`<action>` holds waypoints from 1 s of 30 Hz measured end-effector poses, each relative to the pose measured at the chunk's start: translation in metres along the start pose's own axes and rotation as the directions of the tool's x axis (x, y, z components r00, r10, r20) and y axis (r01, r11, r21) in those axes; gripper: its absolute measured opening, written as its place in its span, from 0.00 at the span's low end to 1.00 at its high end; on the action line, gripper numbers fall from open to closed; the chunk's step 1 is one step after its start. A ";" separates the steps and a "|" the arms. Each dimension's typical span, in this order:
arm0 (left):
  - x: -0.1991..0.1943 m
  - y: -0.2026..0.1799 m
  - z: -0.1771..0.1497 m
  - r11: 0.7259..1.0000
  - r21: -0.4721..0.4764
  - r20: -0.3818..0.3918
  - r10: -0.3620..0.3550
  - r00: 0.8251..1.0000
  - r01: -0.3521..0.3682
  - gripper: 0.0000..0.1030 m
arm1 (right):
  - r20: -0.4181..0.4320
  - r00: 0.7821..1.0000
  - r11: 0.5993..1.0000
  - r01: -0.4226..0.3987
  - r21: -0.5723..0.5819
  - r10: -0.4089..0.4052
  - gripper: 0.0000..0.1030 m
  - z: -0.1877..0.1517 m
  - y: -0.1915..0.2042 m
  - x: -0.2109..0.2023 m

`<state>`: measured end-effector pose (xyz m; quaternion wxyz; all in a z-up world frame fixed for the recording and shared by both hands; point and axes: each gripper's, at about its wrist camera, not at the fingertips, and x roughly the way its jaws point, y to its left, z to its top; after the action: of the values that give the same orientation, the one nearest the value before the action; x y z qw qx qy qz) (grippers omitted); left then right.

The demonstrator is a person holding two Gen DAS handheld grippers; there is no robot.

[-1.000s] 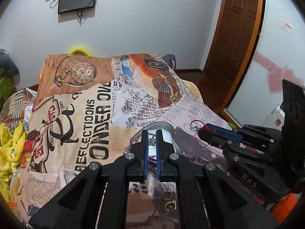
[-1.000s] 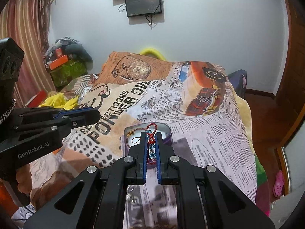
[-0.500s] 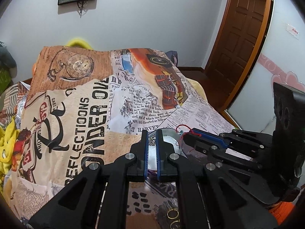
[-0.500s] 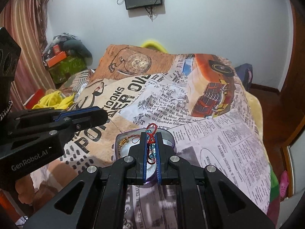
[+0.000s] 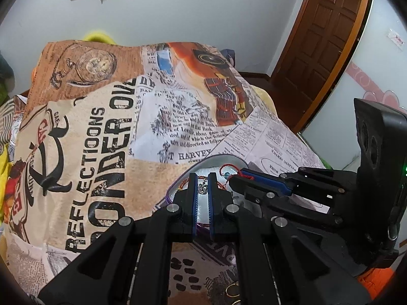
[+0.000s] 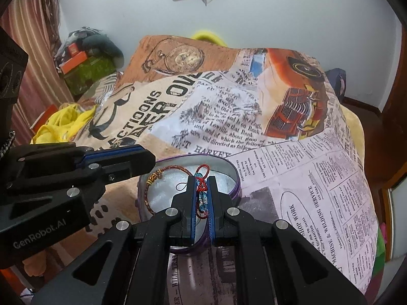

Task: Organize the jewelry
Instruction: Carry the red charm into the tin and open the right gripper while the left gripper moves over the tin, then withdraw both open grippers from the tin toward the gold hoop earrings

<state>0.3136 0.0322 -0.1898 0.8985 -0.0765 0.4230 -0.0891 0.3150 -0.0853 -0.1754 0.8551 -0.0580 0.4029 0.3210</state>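
Closer over the tin (image 6: 235, 175) now than a second ago, both grippers lower and tipped toward it. Right gripper (image 6: 202, 190) pinching the red cord bracelet (image 6: 202, 186) with blue beads, right above the tin's pale lining. Left gripper (image 5: 202, 189) nearly pressed together, narrow gap, nothing clearly held. Inside already: a braided bracelet (image 6: 152, 190) curled along the left wall. Likely trouble: cord snagging on a pad at release, or draping over the rim onto the bedspread (image 6: 305, 178); crowded grippers bumping.
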 end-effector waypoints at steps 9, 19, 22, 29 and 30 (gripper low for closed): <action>-0.002 0.000 -0.001 1.000 -0.002 -0.027 -0.017 0.999 0.017 0.05 | -0.033 0.999 1.000 -0.020 0.006 0.020 0.07 0.001 0.000 0.004; -0.040 0.006 0.003 0.999 -0.003 0.035 0.035 0.999 -0.035 0.14 | -0.028 1.000 1.000 0.006 -0.001 -0.006 0.17 0.002 0.005 -0.011; -0.055 0.008 0.003 0.998 -0.006 0.058 0.055 0.997 -0.055 0.22 | -0.008 1.000 1.000 0.013 -0.009 -0.013 0.17 0.004 0.008 -0.024; -0.084 0.003 -0.004 0.996 0.005 0.083 0.086 0.993 -0.086 0.31 | 0.045 0.998 0.999 0.041 -0.015 -0.040 0.26 0.002 0.015 -0.056; -0.087 0.002 -0.006 0.996 0.010 0.083 0.089 0.993 -0.090 0.32 | 0.052 0.998 0.999 0.048 -0.015 -0.047 0.32 0.001 0.016 -0.059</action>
<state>0.2548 0.0530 -0.1291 0.9187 -0.0551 0.3881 -0.0483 0.2783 -0.1020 -0.1288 0.8721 -0.0665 0.3767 0.3052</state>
